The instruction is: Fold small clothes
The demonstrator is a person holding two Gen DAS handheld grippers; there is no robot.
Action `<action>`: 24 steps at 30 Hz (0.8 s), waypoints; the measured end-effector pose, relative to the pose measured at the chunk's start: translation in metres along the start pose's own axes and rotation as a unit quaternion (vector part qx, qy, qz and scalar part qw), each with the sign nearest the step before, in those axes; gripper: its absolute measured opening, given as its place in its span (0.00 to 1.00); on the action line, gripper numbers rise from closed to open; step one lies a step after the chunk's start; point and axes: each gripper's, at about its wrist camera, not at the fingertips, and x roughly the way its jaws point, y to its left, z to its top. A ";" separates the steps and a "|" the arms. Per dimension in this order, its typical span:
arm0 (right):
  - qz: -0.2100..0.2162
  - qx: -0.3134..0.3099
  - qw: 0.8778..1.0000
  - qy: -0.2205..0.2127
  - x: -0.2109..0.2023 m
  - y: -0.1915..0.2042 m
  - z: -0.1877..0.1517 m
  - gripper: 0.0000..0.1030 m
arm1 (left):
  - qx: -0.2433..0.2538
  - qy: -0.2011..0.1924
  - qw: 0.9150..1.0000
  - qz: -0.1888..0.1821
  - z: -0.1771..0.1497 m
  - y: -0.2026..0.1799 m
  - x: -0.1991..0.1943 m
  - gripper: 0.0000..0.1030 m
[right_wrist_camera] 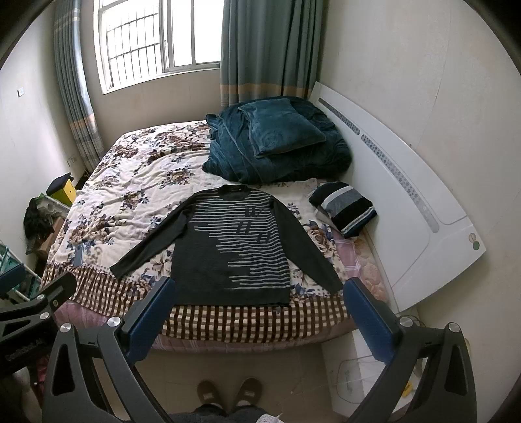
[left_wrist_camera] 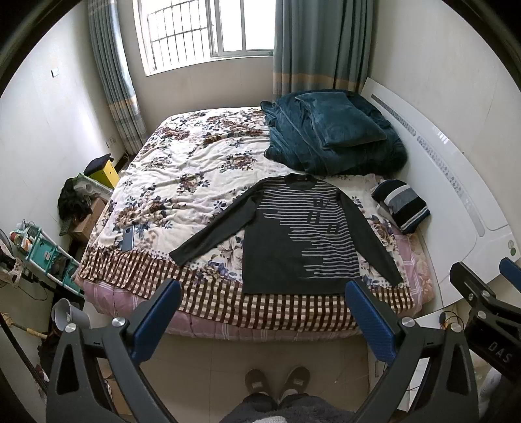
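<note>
I hold both hand-held grippers, left [left_wrist_camera: 262,312] and right [right_wrist_camera: 257,309], released and empty above the bed's [left_wrist_camera: 228,312] near edge. The sweater [left_wrist_camera: 293,240] lies flat there, sleeves spread, hem toward me, ready for folding; another folded sweater [left_wrist_camera: 400,205] sits beside the headboard [left_wrist_camera: 456,182].

The sweater [left_wrist_camera: 293,234] lies flat on the bed [left_wrist_camera: 195,182], near its front edge and right of the middle, collar toward the window [left_wrist_camera: 208,29], hem toward the camera; both sleeves spread outward and forward. Behind it, against the headboard [left_wrist_camera: 439,182] on the right, sits a heap of bedding [left_wrist_camera: 325,149] with a pillow [left_wrist_camera: 342,120] on top; right of the sweater, beside the headboard, rests a folded garment [left_wrist_camera: 400,205]. A phone [left_wrist_camera: 128,239] lies on the bed to the left (near the front edge); a shelf rack [left_wrist_camera: 45,257] stands on the floor left of the bed; two slippers [left_wrist_camera: 276,380] are on the floor before it.
</note>
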 end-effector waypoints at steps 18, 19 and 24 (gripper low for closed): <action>-0.001 0.002 1.000 -0.005 -0.009 0.000 0.012 1.00 | -0.001 -0.005 1.000 -0.003 0.012 -0.004 -0.002 1.00; 0.000 0.003 1.000 -0.005 -0.012 0.001 0.018 1.00 | -0.001 -0.005 1.000 -0.003 0.009 -0.003 -0.003 1.00; -0.001 0.003 1.000 -0.007 -0.010 0.001 0.011 1.00 | -0.002 -0.006 1.000 -0.004 0.008 -0.002 -0.003 1.00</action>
